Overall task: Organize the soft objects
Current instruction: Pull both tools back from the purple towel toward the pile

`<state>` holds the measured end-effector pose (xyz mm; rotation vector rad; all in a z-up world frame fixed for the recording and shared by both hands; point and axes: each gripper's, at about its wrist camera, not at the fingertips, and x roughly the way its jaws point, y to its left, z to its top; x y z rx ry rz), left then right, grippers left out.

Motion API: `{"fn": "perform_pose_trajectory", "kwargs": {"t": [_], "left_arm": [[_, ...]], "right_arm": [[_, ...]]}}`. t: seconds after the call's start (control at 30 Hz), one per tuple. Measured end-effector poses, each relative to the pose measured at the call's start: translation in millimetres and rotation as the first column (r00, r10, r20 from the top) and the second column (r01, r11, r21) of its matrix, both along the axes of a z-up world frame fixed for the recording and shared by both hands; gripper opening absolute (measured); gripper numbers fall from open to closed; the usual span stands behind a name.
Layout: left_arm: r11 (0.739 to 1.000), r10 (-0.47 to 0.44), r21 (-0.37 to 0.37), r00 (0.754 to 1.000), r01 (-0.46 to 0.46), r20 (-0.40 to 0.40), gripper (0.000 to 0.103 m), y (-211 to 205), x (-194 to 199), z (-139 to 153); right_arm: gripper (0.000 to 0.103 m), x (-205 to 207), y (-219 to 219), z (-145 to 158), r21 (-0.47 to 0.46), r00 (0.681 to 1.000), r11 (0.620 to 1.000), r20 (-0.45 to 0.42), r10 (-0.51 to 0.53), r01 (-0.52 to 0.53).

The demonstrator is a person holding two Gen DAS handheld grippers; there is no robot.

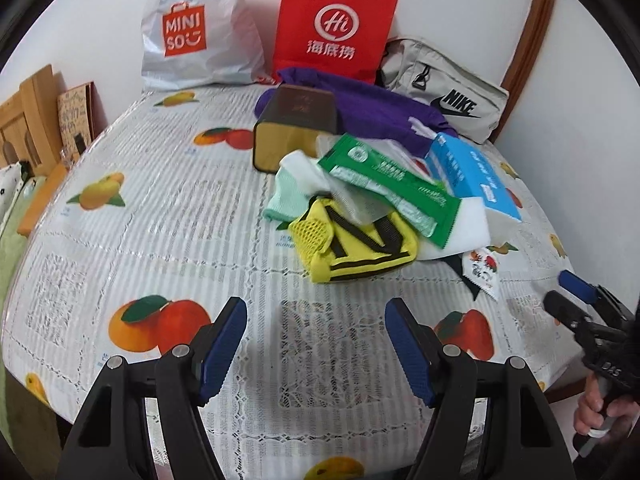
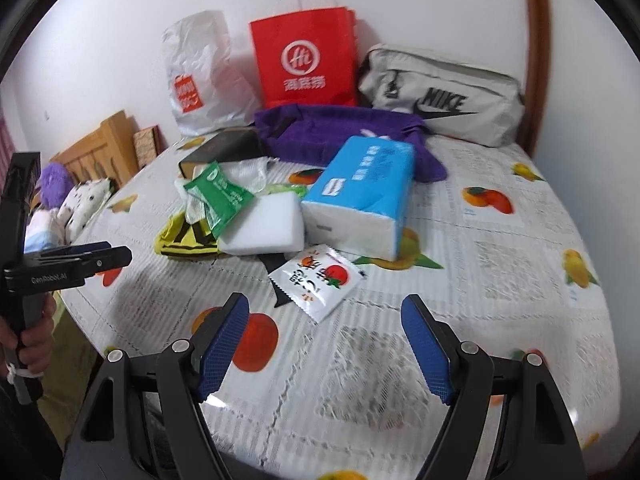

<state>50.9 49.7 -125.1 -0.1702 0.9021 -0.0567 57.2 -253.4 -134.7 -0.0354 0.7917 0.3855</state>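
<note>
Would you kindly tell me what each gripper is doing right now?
Left gripper: open, fingers apart, holding nothing.
Right gripper: open, fingers apart, holding nothing.

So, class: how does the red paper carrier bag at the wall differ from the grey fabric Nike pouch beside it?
The red paper carrier bag stands upright; the grey fabric Nike pouch lies lengthwise. The red bag has thin loop handles and a white round logo; the pouch bears a dark logo. Both sit at the table's far edge, against the wall.
</note>
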Motion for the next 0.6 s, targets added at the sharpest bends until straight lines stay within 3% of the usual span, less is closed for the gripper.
{"fn": "perform_pose_trajectory", "kwargs": {"t": [0.47,0.53,0.6], "left_arm": [[0.996,0.017,-0.087,0.998,-0.023,-0.066,0.07,17,19,-22],[0.995,0.024,-0.099,0.997,-0.031,-0.072,0.07,19,22,-24],[0.994,0.023,-0.103,0.997,-0.031,-0.077,0.07,20,24,-26]], "right_arm": [[0.085,70,33,-47,-0.004,0.994,0.999,-0.096,0.05,-0.05],[0.084,69,40,-53,-0.047,0.996,0.997,-0.076,0.057,-0.06],[0.077,65,47,-55,-0.101,0.996,0.992,-0.062,0.065,-0.071]]}}
